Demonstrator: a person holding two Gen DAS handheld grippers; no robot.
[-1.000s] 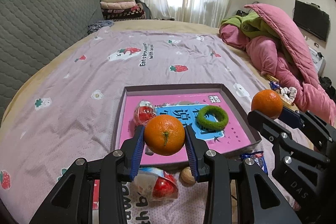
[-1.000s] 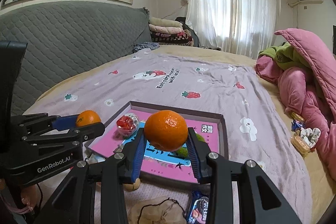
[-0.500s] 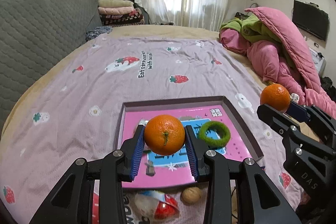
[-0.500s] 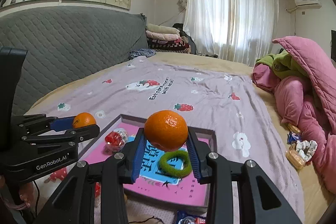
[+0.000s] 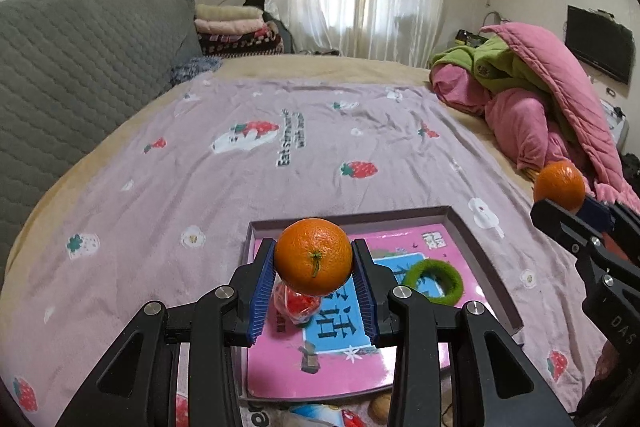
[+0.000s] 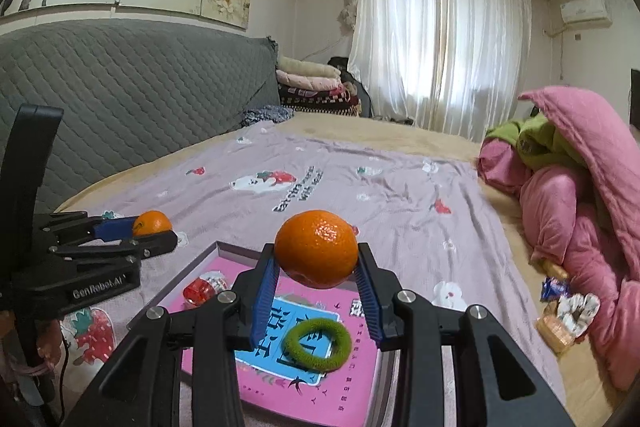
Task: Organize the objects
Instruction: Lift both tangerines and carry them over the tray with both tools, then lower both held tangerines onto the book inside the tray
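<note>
Over bed, below and ahead of both orange-clenching hand-held grippers: left, right, lies tray.

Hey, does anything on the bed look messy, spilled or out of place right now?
Snack packets lie loose by the pink quilt, outside the tray. Nothing looks spilled or damaged.
</note>
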